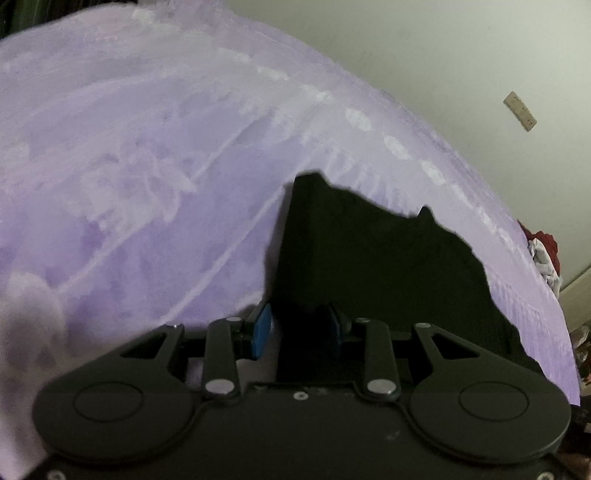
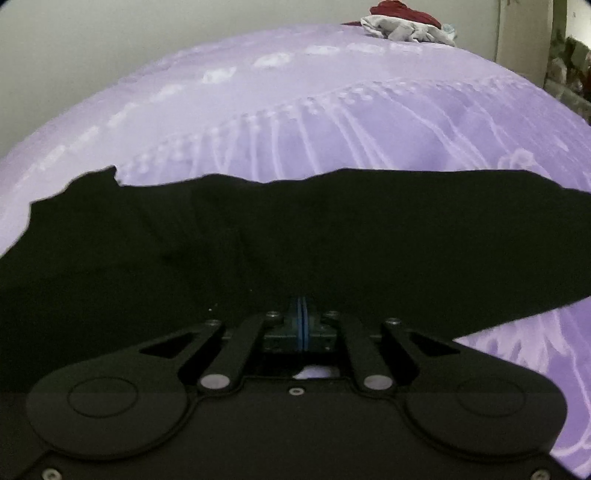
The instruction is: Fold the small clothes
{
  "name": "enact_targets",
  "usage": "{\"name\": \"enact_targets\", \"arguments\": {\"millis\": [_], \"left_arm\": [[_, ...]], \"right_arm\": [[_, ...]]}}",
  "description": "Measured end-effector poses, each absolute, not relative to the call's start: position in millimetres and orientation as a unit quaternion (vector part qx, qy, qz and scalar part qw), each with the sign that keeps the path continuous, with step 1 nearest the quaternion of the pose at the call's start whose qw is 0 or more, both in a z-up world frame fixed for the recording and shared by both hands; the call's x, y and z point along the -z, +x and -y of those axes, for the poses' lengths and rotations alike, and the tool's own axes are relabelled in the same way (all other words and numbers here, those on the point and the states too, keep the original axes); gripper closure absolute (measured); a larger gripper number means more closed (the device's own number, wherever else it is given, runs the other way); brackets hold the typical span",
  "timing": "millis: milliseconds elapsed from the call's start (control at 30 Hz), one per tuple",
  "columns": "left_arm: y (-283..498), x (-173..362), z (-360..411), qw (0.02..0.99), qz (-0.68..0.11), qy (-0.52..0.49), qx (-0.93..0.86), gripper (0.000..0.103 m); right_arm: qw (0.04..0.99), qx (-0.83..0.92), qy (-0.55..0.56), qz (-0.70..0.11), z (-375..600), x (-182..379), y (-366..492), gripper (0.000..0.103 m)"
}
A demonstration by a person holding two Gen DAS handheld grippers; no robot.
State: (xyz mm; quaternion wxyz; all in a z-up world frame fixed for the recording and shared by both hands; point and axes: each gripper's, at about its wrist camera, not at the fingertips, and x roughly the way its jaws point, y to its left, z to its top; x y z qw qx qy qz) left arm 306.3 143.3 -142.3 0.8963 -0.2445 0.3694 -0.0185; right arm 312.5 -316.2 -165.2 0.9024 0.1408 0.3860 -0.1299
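From your left wrist, the left gripper (image 1: 297, 328) has its jaws spread apart with nothing pinched between them; the blue pads (image 1: 263, 328) stand well separated. The black garment (image 1: 369, 266) lies directly ahead and to the right of those jaws on the lilac bedspread (image 1: 129, 166), its near left edge running just between the pads, so the left finger sits over bare bedspread and the right finger over dark cloth. Whether either finger touches the fabric, you cannot tell. From your right wrist, the right gripper (image 2: 303, 325) has its pads pressed together, and the black garment (image 2: 295, 240) spreads straight in front of it, wide from left to right across the view; it looks as if the pads are clamped on the near hem, though dark cloth against dark fingers makes that uncertain. A heap of red and grey clothes (image 2: 406, 22) waits at the far edge of the bed, well apart. The garment's long axis runs crosswise to your right jaws, so your left gripper, already open at the edge, seems the one to close next before you carry that side over.
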Motion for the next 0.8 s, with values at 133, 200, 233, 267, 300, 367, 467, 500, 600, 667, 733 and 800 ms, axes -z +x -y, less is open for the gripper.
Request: {"name": "enact_targets", "arguments": {"millis": [133,200,233,267,300,367,467,500,600,667,733,800], "left_arm": [[307.4,124.4,-137.3,0.907,-0.334,-0.252,0.043,0.071],[312.0,121.1,-128.9,0.910,-0.329,-0.247,0.058,0.069],[315.1,121.5,-123.2,0.910,-0.332,-0.240,0.065,0.069],[317.7,123.4,-118.4,0.910,-0.337,-0.234,0.069,0.069],[321.5,126.2,-113.6,0.908,-0.345,-0.228,0.070,0.069],[328.5,137.4,-109.0,0.902,-0.367,-0.220,0.063,0.068],[330.9,155.1,-111.5,0.897,-0.384,-0.214,0.051,0.066],[330.1,158.7,-113.3,0.896,-0.385,-0.214,0.055,0.065],[324.7,155.9,-117.0,0.898,-0.382,-0.212,0.057,0.065],[319.4,149.1,-117.6,0.901,-0.375,-0.213,0.054,0.065],[310.7,141.3,-118.5,0.906,-0.366,-0.206,0.056,0.063],[301.1,134.9,-119.1,0.910,-0.359,-0.199,0.057,0.062]], "right_arm": [[0.918,0.111,0.166,-0.342,314.0,141.8,297.4,0.103],[0.928,0.083,0.167,-0.323,303.8,131.4,294.9,0.103],[0.931,0.067,0.163,-0.320,297.0,128.8,295.3,0.103],[0.932,0.051,0.157,-0.323,288.2,127.8,295.9,0.103],[0.932,0.038,0.147,-0.330,280.0,128.7,298.0,0.103],[0.927,0.026,0.134,-0.349,268.5,135.6,305.8,0.103],[0.912,0.040,0.131,-0.387,269.2,154.3,312.2,0.103],[0.908,0.048,0.131,-0.394,272.7,160.2,313.2,0.103],[0.907,0.036,0.152,-0.390,287.0,164.2,307.2,0.103],[0.908,0.033,0.169,-0.381,297.6,156.2,299.8,0.102],[0.914,0.039,0.186,-0.359,312.8,145.1,281.7,0.093],[0.917,0.061,0.202,-0.337,343.4,140.2,258.6,0.079]]}}
